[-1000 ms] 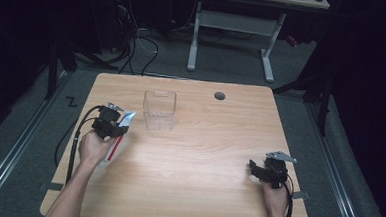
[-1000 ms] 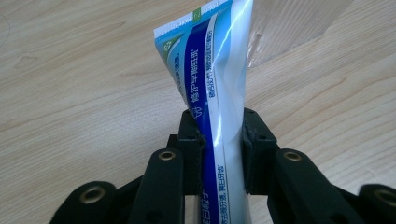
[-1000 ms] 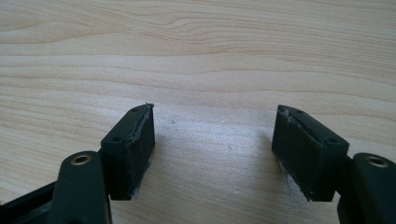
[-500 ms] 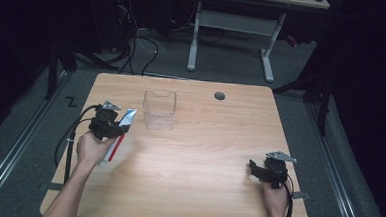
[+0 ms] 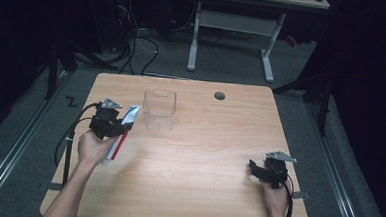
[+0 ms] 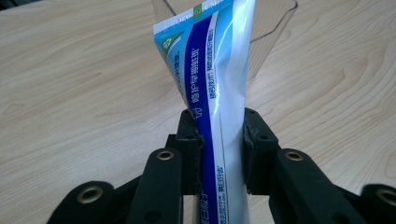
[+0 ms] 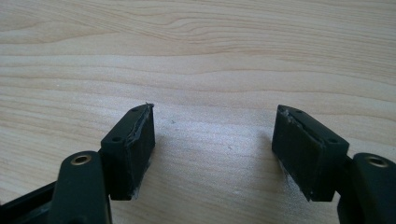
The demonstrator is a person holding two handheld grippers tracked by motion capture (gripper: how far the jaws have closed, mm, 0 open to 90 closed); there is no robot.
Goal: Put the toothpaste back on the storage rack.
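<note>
A blue and white toothpaste tube (image 6: pixel 212 93) with a red cap end is pinched between the jaws of my left gripper (image 6: pixel 219 144), which is shut on it. In the high view that left gripper (image 5: pixel 114 127) holds the toothpaste tube (image 5: pixel 125 127) above the table's left side, flat crimped end towards a clear plastic container (image 5: pixel 159 110) just to its right. The same clear container (image 6: pixel 273 28) stands right behind the tube in the left gripper view. My right gripper (image 7: pixel 212 140) rests low over bare wood with its jaws wide apart and nothing between them; it sits near the front right corner (image 5: pixel 258 171).
The wooden table (image 5: pixel 203 154) has a round cable hole (image 5: pixel 219 96) at the back. Cables trail off the left edge. Beyond the far edge stands a white desk frame (image 5: pixel 235 35) on a dark floor.
My left gripper has lifted the toothpaste tube a little higher and slightly towards the clear container. The right gripper has stayed put.
</note>
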